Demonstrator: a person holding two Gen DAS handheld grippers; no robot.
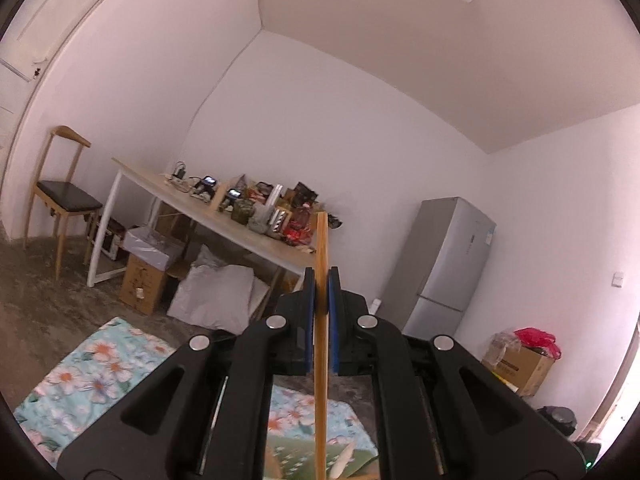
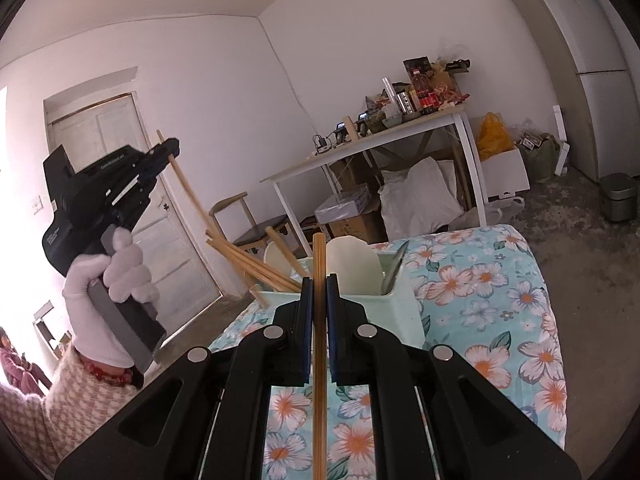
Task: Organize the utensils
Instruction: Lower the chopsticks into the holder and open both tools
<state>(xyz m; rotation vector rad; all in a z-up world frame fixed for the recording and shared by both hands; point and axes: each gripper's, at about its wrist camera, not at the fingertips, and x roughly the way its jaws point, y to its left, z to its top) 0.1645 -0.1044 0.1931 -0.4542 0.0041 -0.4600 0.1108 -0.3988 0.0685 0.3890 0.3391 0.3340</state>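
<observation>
Both hand-held grippers are clamped on bamboo chopsticks. The left hand-held gripper has its blue pads closed on one chopstick, gripped mid-length; the stick runs upright through the jaws, top end well above the fingertips, bottom end below the frame. In the right wrist view the same left hand-held gripper is raised off to the left of the surface, held by a white-gloved hand, with its chopstick slanting down toward the holder.

The right hand-held gripper is closed narrow on a second chopstick, also mid-length, tip pointing at the utensil holder.

The pale green holder sits on the floral-cloth surface, toward its far left corner. A loose bundle of chopsticks leans out of its left compartment; white spoons and a metal utensil stand to the right of them.

Handling, as I judge it:
- Light, stiff, thin; no crush risk at this grip force.
- Smooth, narrow shaft can pivot or slip between flat pads. Mid-length hold balances it but leaves a long lever at each end.
- Gripping nearer the thick end would steady the tip for insertion.
- The leaning bundle may deflect an incoming stick, and the holder looks light enough to tip if pushed.
</observation>
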